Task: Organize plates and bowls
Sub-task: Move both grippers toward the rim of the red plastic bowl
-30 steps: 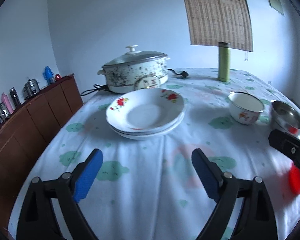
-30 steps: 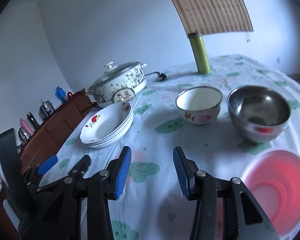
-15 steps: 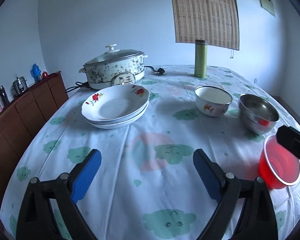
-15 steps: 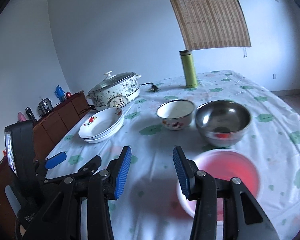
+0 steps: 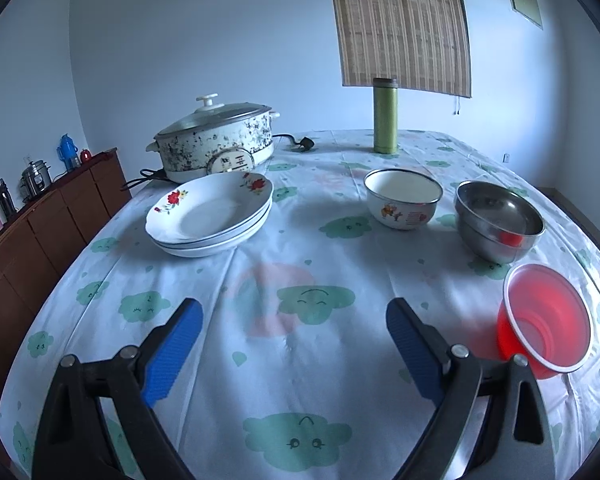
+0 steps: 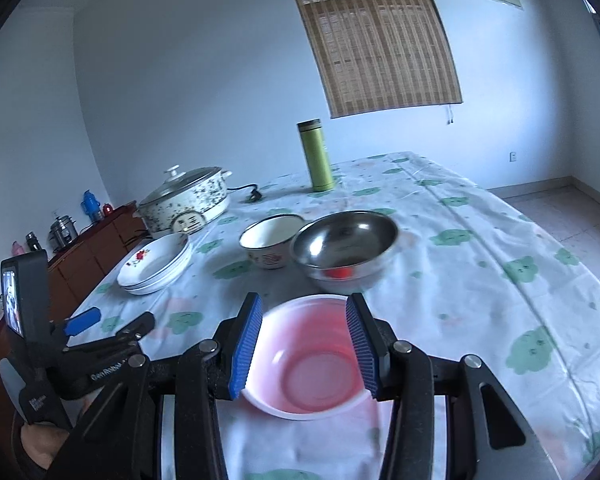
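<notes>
A stack of white flowered plates (image 5: 212,216) sits at the left of the clothed table. To its right stand a white enamel bowl (image 5: 402,200), a steel bowl (image 5: 498,220) and, nearest, a red plastic bowl (image 5: 544,320). My left gripper (image 5: 292,320) hangs open and wide over bare cloth, well short of the plates, with nothing between its fingers. My right gripper (image 6: 304,308) is open just above the red bowl (image 6: 308,364); the bowl shows between its blue pads (image 6: 246,344), which do not press on it. The left gripper (image 6: 112,326) appears at the left of the right wrist view.
A speckled electric pot (image 5: 216,144) with a lid and cord stands behind the plates. A green flask (image 5: 385,116) is upright at the far edge. A brown cabinet (image 5: 40,224) with flasks lines the left wall. The table's right edge drops to the floor (image 6: 560,208).
My right gripper has swung over to the red bowl, which now shows between its fingers. My left gripper has drawn back from the plates. Neither gripper's opening has changed.
</notes>
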`<act>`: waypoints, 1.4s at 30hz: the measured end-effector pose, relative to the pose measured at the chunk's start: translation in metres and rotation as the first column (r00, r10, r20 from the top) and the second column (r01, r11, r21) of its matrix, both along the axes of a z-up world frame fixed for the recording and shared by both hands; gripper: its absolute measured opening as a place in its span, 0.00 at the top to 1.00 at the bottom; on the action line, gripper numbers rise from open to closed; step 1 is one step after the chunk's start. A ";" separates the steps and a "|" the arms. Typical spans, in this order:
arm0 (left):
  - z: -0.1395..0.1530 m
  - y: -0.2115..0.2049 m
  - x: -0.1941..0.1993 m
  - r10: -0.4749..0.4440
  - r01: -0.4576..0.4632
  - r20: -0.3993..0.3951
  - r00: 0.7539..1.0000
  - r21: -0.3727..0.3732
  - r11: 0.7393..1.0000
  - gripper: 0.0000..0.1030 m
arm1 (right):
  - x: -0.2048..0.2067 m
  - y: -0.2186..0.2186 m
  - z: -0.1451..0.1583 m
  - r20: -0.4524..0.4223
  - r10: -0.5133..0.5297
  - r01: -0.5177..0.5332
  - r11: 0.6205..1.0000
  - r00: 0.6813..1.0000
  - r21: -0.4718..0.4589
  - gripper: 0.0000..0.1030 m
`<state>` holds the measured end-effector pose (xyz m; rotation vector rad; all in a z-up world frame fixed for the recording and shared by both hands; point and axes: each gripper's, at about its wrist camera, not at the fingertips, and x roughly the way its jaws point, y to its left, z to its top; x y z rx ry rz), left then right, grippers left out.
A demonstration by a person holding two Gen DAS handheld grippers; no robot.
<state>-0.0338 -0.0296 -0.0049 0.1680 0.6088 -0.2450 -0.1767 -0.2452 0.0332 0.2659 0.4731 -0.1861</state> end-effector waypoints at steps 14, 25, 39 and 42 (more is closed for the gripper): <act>-0.010 -0.022 -0.008 -0.054 0.055 -0.052 0.997 0.016 0.998 0.08 | -0.017 -0.044 -0.011 -0.031 -0.089 0.088 0.996 0.996 -0.007 0.55; -0.008 -0.042 -0.009 -0.106 0.108 -0.071 0.992 0.024 0.994 0.08 | -0.014 -0.069 -0.015 -0.054 -0.084 0.085 0.996 0.995 0.020 0.55; 0.007 -0.069 0.003 -0.179 0.179 -0.093 0.979 -0.007 0.984 0.08 | -0.007 -0.086 -0.010 -0.069 -0.044 0.046 0.998 0.997 0.039 0.55; 0.006 -0.068 0.005 -0.183 0.181 -0.108 0.977 -0.027 0.983 0.08 | -0.002 -0.090 -0.008 -0.082 -0.035 0.039 0.998 0.996 0.046 0.55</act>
